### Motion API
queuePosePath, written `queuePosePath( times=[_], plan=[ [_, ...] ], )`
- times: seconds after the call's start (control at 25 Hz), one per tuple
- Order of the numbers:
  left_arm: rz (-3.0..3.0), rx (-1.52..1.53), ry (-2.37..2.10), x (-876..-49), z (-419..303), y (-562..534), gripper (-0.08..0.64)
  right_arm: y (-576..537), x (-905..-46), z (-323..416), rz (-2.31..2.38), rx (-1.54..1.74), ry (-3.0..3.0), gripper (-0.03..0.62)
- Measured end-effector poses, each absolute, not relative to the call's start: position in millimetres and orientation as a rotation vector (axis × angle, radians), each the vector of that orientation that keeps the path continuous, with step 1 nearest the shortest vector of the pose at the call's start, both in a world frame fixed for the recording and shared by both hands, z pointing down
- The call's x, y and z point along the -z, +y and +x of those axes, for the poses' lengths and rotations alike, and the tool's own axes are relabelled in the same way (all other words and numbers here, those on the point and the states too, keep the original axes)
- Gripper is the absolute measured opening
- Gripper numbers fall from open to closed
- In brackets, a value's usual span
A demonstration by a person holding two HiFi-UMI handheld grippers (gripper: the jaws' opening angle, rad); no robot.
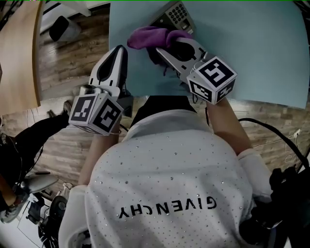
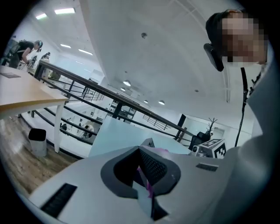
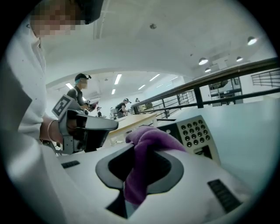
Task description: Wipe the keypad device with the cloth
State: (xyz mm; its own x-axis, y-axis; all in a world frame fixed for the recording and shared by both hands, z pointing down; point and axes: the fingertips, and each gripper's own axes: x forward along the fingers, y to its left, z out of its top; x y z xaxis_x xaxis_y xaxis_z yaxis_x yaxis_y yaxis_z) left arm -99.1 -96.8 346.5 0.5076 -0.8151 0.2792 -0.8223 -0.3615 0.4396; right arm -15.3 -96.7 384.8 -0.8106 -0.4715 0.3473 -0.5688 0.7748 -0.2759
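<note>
My right tongs are closed on the purple fabric cloth. The right gripper view shows the cloth pinched between the jaws, one end bunched above them and the other end hanging below. The bunched end rests at the near end of the grey keypad device with dark round keys. This device lies flat at the far edge of the pale blue desk.

My left tongs hover just over the near left part of the desk, beside the cloth but apart from it. Their jaws stand together with only a thin slit between them and grip nothing. Through that slit, the left gripper view shows a sliver of purple cloth and the desk beyond.
</note>
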Motion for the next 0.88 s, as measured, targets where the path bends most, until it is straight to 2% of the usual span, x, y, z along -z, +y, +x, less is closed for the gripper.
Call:
queuePosePath(
  times=[0.44,0.88],
  plan=[
    [2.240,-0.047,-1.256,-378.6,-118.2,-64.6,0.000,-145.1,-394.4,54.1,1.225,-0.453,-2.523,0.071],
    [2.179,0.007,-1.163,-395.1,-134.9,-76.3,0.000,-163.7,-401.7,63.3,1.330,-0.404,-2.393,0.071]
  ],
)
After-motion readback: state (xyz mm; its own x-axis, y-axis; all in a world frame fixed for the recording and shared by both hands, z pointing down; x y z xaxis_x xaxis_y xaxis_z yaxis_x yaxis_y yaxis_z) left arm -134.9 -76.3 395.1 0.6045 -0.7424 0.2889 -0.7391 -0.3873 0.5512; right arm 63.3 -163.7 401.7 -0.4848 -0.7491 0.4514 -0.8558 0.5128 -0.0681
